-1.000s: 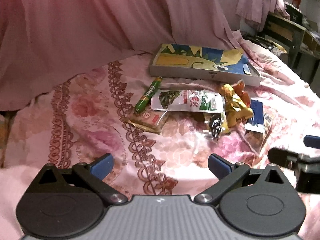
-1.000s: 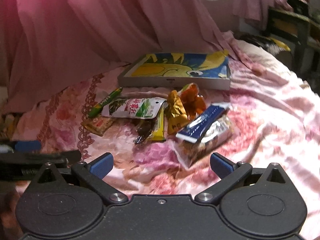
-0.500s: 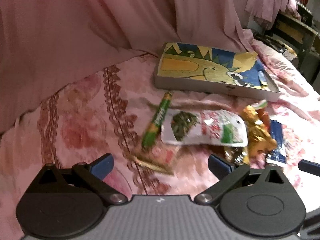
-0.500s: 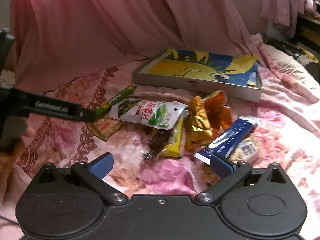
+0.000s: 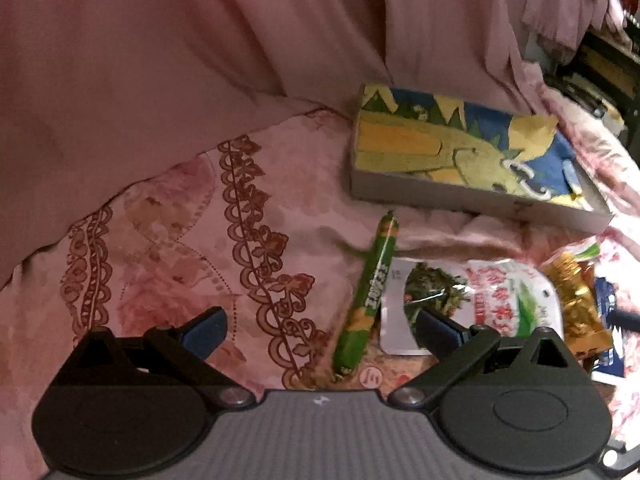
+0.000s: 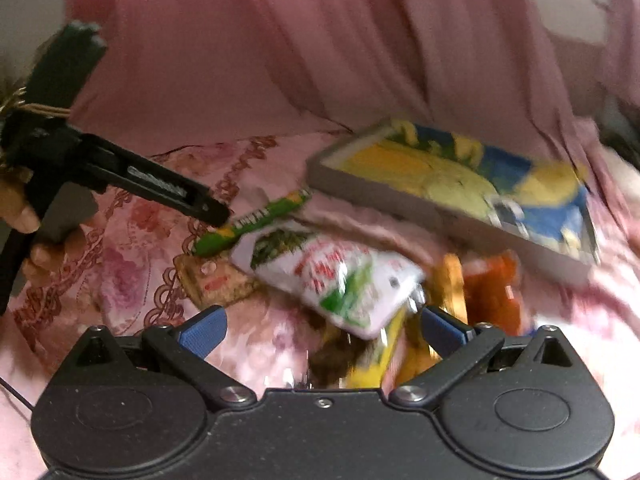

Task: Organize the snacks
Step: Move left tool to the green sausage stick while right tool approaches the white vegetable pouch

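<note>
Both grippers hang spread apart over the pink floral bedspread [image 5: 168, 216], the left gripper [image 5: 320, 330] just above the green snack stick [image 5: 370, 296]. It lies beside the white pouch [image 6: 332, 276], near the dinosaur-print box [image 5: 464, 156]; right gripper [image 6: 322, 330] holds nothing.

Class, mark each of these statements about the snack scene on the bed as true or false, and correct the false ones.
1. Both grippers are open and hold nothing. True: left gripper, right gripper.
2. The green stick snack lies inside the dinosaur box. False: it lies on the bedspread in front of the box.
3. The white pouch lies beside the green stick. True.
4. The dinosaur box stands upright on its end. False: it lies flat.
</note>
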`<state>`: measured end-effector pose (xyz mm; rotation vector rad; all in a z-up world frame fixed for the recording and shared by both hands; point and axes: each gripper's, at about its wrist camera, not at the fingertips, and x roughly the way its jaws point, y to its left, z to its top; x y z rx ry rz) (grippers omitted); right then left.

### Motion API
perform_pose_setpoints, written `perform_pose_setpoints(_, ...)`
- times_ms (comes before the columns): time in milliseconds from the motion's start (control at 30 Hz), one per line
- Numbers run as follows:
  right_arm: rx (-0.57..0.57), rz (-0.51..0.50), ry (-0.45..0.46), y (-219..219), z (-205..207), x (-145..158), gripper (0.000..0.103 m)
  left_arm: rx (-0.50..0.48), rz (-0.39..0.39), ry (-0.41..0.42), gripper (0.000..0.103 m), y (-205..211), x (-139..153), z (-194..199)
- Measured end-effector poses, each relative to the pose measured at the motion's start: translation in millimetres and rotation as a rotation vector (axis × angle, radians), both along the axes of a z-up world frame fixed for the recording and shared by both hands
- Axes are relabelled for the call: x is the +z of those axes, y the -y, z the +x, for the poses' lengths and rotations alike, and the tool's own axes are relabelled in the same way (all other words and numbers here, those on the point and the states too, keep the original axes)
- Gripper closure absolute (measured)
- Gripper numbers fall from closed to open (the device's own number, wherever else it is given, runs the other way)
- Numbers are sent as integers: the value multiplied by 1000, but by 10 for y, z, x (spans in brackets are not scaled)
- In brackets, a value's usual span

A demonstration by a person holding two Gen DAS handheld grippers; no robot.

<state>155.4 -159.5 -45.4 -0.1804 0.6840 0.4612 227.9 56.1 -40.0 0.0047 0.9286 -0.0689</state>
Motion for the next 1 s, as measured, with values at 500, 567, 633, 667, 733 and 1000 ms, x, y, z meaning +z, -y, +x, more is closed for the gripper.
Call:
perform_pose_setpoints(500,213,-39,4,-70,750,-165,1,46,-111,-95,1,-172,-326,413)
perform_pose_setpoints(567,238,-45,1,-96,802,-175,1,58,-159,-86,1,-217,-338,426)
perform_pose_setpoints(633,274,-68,-11,-142,851,-206,1,58,-194,-73,2,-255,-334,435)
perform_pose_setpoints(667,293,-77,-29,-162,877,-225,1,50,-206,-68,3,-261,-331,439)
perform_pose_setpoints(733,326,-76,-58,-179,914,-261,2,23,-218,-58,4,-246,-321,434)
perform_pose_setpoints(1000,311,-75,-81,-169,1035,-351,6,-19,-183,-86,18,-145,-368,445)
